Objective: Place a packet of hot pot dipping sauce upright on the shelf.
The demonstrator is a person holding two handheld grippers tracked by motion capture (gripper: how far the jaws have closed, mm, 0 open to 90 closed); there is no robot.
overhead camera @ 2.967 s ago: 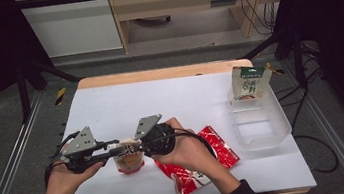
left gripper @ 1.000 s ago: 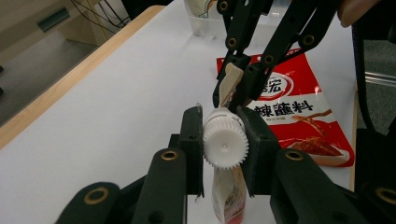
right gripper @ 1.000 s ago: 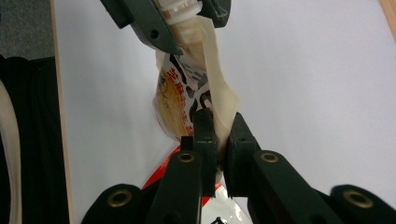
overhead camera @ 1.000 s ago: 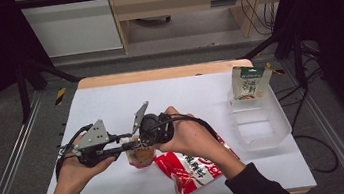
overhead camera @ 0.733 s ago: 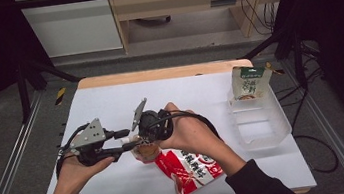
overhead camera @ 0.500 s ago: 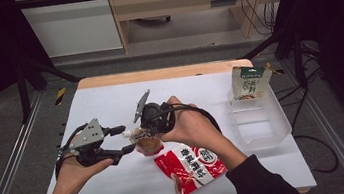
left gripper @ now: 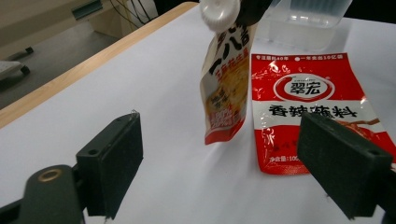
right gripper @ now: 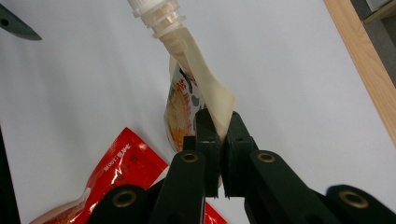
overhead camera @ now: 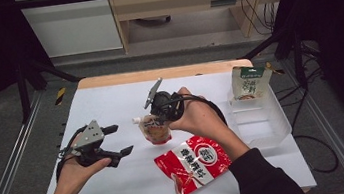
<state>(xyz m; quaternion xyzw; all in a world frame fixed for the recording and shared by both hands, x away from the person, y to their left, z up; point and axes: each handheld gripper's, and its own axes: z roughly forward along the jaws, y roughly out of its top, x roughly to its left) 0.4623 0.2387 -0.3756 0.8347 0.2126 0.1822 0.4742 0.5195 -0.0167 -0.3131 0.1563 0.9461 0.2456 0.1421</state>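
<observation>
The right gripper [overhead camera: 155,122] has its jaws clamped on the top edge of the spouted pouch [overhead camera: 154,128], which hangs just above the white bench [overhead camera: 110,100] beside the red packet [overhead camera: 193,162]. The left gripper [overhead camera: 117,140] has just been opening; its jaws stand wide apart, nothing between them.

Red pouch [overhead camera: 193,162] flat on white bench [overhead camera: 110,105], near front edge; clear tub [overhead camera: 259,121] at right side; green-white pouch [overhead camera: 248,82] upright at tub's far end; floor cables [overhead camera: 254,10] beyond.
</observation>
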